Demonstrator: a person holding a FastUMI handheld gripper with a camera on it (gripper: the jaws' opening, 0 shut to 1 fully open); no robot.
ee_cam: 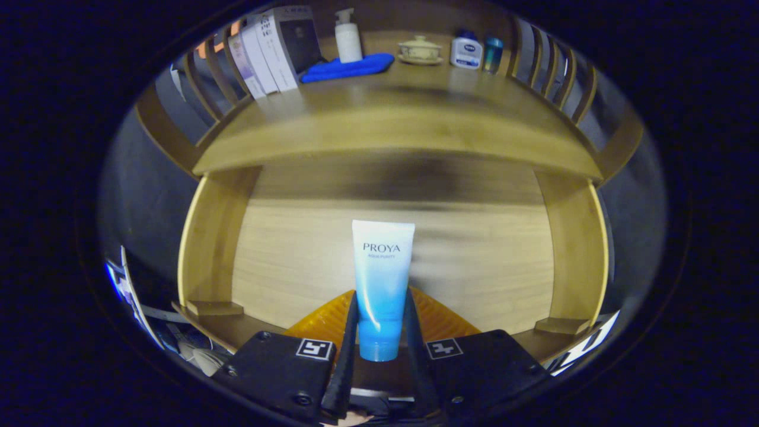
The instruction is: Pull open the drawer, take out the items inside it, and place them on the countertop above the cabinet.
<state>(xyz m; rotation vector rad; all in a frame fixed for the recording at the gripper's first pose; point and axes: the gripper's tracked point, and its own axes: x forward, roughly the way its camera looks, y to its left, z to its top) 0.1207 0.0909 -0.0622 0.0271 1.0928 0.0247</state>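
Tongs (382, 332) clamped on the tube (382, 284), one finger pressed to each side of its lower, cap end, so we read this as the take-out step with the item already in hand. The tube stands upright between the fingers, its flat crimped end pointing away from us, over the open drawer (207, 255), whose pale wooden floor spreads out beyond it. Whether the tube has left the drawer floor we cannot tell.

Above and farther off lies the worktop (403, 118), bare across its near middle. At its far edge stand some boxes (267, 50) to the left, then a pump bottle (348, 35) on a blue cloth (350, 66), a lidded cup (420, 50), and two small bottles (465, 52) to the right.

Next, we judge, comes a lift clear of the worktop's near lip, a carry forward, and a set-down on the bare middle, short of the far row.
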